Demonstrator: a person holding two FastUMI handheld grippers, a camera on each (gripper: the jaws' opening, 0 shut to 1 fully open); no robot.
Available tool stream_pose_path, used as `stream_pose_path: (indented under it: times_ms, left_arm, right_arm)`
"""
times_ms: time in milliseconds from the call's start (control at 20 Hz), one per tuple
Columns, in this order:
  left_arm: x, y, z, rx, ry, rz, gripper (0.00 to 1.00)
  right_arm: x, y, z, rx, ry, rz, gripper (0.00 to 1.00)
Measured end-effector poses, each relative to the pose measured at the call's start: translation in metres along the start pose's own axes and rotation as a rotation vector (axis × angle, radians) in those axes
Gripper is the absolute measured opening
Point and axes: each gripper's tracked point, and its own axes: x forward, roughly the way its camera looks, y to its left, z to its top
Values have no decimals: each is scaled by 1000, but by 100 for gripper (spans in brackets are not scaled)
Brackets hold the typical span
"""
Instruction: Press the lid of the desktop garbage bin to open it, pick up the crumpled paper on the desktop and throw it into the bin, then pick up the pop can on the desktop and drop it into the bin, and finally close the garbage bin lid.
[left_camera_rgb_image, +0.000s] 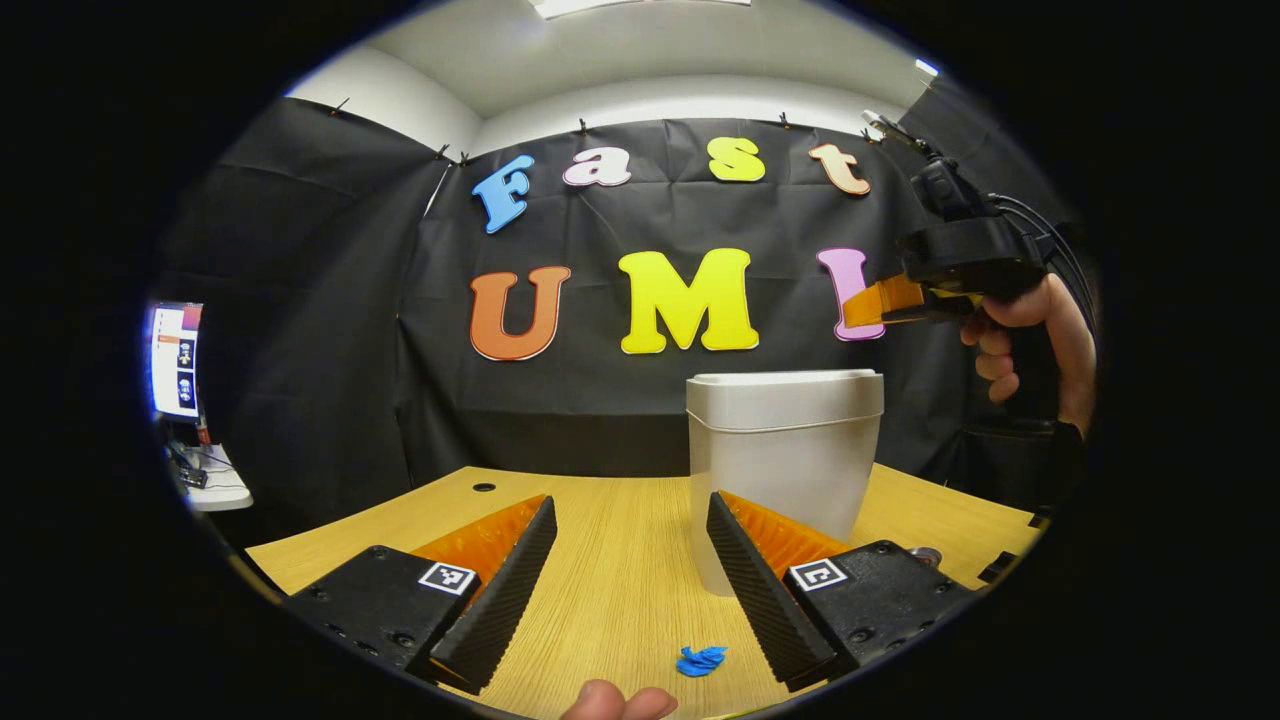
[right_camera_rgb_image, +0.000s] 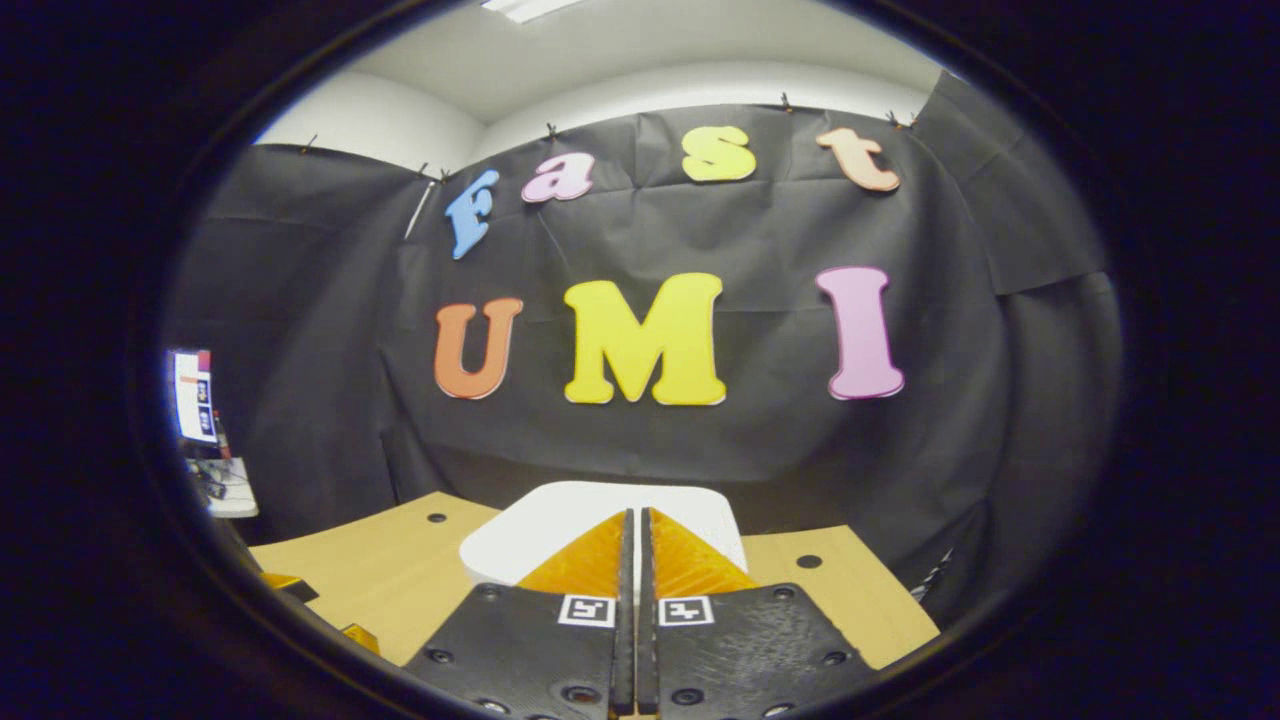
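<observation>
Crumpled blue paper (left_camera_rgb_image: 701, 660) lay on the desk (left_camera_rgb_image: 620, 560) between the left gripper's (left_camera_rgb_image: 632, 545) wide-spread fingers. Ahead stood the bin (left_camera_rgb_image: 783, 470), apparently lidded. Above it, the right gripper (right_camera_rgb_image: 632, 530) hung pinched together and empty, nearer the lid (right_camera_rgb_image: 560, 525).

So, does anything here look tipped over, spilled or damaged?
Nothing stands out. The bin stands upright on the table with its lid shut, and the blue crumpled paper lies in front of it, waiting to be picked up.
</observation>
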Motion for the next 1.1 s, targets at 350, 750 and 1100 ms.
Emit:
stream_pose_path:
  times_ms: [350,750,1100]
  left_arm:
    - [5,1,-3,1,9,2,98]
    - [10,-17,-15,-2,33,-29,98]
    - [12,-19,-13,-21,34,-32,98]
  right_arm:
    - [27,10,-29,-22,133,72,1]
    - [29,11,-35,-62,165,116,1]
    - [-9,-7,34,-6,-96,55,64]
